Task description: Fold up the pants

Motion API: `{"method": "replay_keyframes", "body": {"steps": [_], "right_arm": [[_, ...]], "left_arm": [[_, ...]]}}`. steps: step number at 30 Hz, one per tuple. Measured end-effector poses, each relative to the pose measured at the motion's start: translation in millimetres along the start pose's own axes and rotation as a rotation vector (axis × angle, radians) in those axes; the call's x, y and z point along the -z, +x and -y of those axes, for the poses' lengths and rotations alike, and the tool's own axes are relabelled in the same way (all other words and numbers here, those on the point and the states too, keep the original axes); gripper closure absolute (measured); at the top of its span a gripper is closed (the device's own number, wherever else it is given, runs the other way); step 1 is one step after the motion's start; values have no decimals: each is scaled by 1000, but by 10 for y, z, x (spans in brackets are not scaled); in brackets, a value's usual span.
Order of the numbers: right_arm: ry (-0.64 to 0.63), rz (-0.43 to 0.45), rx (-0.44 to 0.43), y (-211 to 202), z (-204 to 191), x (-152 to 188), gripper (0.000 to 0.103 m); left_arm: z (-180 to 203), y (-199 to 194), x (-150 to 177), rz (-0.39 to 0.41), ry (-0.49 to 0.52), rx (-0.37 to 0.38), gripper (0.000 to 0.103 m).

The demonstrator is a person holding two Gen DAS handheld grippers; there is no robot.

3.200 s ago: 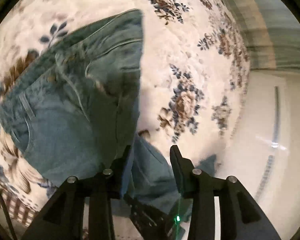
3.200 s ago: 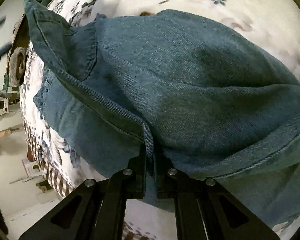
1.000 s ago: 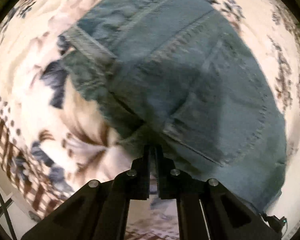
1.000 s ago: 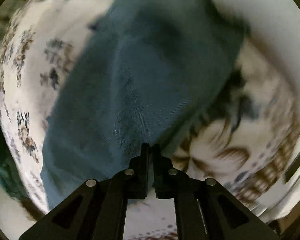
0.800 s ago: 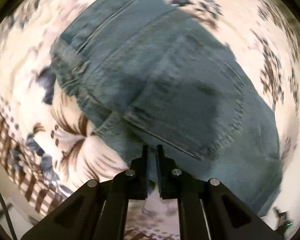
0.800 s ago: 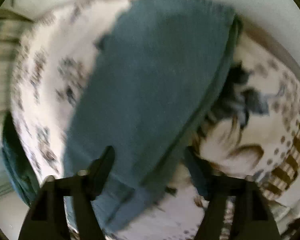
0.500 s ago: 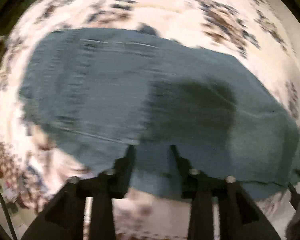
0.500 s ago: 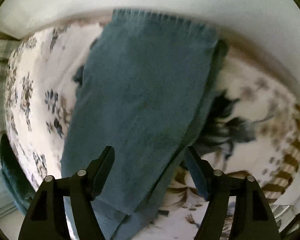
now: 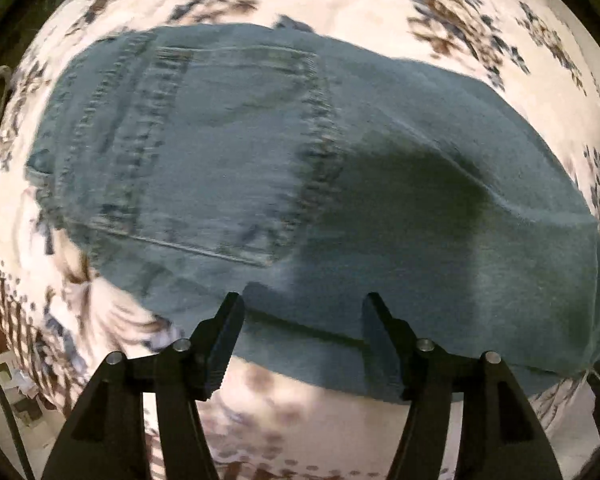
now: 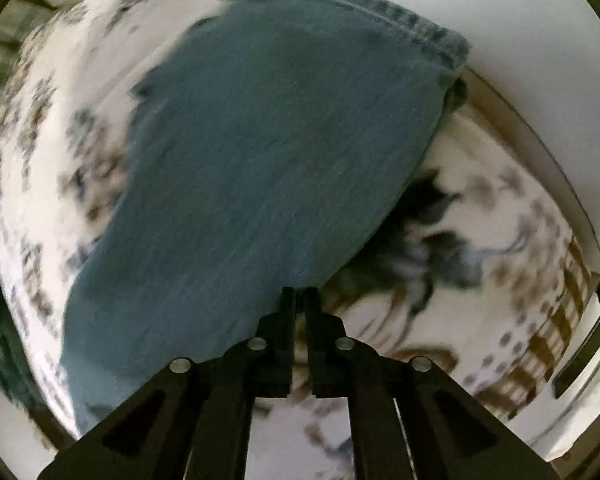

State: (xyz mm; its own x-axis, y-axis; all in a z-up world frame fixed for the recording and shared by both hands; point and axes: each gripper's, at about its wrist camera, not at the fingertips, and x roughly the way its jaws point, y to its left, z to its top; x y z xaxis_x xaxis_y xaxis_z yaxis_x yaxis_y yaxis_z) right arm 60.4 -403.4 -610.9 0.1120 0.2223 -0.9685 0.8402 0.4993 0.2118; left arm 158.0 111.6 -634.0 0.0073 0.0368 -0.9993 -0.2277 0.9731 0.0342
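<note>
While its jaws are opening, the left gripper (image 9: 302, 312) hangs above the near edge of the pants (image 9: 260, 168), its fingers wide apart and pressing on nothing. Denim lies flat below the gap, a back pocket (image 9: 220, 152) showing to the left. The right gripper (image 10: 299, 300) is closing, only a narrow slit left between its fingers, with no cloth caught there; its tips sit just at the folded jeans' edge. The pants rest folded on a floral bedspread (image 10: 480, 240).
</note>
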Motion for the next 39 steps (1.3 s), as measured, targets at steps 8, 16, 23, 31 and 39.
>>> {"method": "replay_keyframes", "body": {"steps": [8, 16, 23, 31, 39], "right_arm": [[-126, -249, -352, 443, -955, 1215, 44], [21, -387, -457, 1493, -1432, 2081, 44], [71, -244, -516, 1547, -1701, 2493, 57], [8, -62, -505, 991, -1766, 2768, 98], [-26, -134, -457, 1104, -1507, 2716, 97]], "left_arm": [[-926, -130, 19, -9, -138, 42, 21], [-2126, 118, -7, -46, -403, 237, 21], [-2373, -67, -71, -78, -591, 496, 22], [-2558, 143, -257, -61, -651, 659, 22], [-2529, 130, -313, -34, -565, 553, 44]]}}
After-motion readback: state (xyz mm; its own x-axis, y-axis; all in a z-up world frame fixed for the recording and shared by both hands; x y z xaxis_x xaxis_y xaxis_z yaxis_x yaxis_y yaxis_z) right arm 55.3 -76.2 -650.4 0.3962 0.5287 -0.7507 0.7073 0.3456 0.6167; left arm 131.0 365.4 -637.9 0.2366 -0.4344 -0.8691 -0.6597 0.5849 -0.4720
